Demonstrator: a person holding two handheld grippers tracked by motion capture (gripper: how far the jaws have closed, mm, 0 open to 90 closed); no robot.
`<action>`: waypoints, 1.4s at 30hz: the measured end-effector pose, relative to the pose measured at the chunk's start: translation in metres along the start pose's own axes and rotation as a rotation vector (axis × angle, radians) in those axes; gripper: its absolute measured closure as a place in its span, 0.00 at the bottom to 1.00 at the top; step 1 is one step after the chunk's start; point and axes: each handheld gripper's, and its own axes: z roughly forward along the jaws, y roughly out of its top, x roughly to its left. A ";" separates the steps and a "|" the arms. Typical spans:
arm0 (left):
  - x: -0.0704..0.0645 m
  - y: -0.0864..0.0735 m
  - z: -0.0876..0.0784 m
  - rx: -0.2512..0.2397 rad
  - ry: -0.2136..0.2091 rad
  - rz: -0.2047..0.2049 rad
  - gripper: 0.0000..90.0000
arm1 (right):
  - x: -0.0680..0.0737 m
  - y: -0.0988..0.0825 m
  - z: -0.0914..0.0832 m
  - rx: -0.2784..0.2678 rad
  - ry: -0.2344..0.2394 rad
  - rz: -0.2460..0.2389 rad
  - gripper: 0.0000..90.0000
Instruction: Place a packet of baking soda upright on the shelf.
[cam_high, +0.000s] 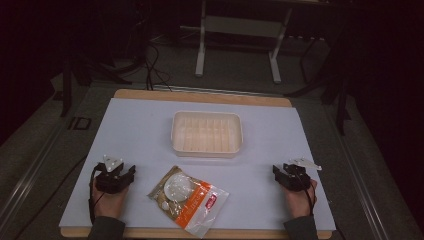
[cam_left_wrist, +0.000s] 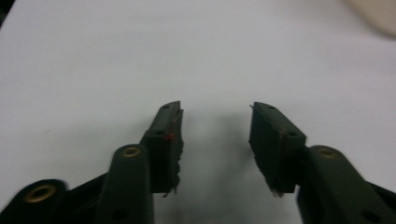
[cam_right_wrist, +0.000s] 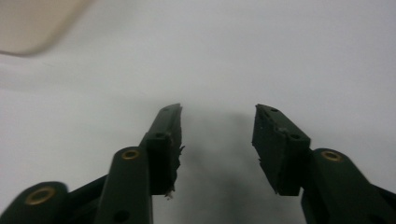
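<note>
I have both grippers resting low on the white worktop (cam_high: 130, 130), the left gripper (cam_high: 125, 172) near the left edge and the right gripper (cam_high: 280, 172) near the right. Each gripper view shows its jaws spread apart with only bare sheet between them. The clear snack bag (cam_high: 189, 197), with an orange and white label and round pale pieces inside, lies flat between my two hands, nearer the left gripper and close to the front edge. The cream tray (cam_high: 207, 133) sits beyond it at the middle of the worktop, empty as far as I can tell.

As I judge it, the job is to get the bag into that tray. I would bring the left jaws to the bag's near corner, come in low and pinch the film at its edge, not the bulge of the contents, since a slack bag will sag and slip. Nothing lies between bag and tray; only the tray's near wall needs clearing.
</note>
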 end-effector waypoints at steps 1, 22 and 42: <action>0.001 -0.001 -0.001 -0.018 -0.016 -0.001 0.62 | 0.004 0.002 -0.007 -0.012 0.030 -0.014 0.60; 0.005 -0.005 -0.009 -0.061 -0.096 0.030 0.68 | 0.052 -0.007 -0.038 0.011 0.240 -0.086 0.56; 0.003 -0.005 -0.007 -0.048 -0.065 0.035 0.64 | 0.098 -0.027 -0.045 0.040 0.418 -0.053 0.45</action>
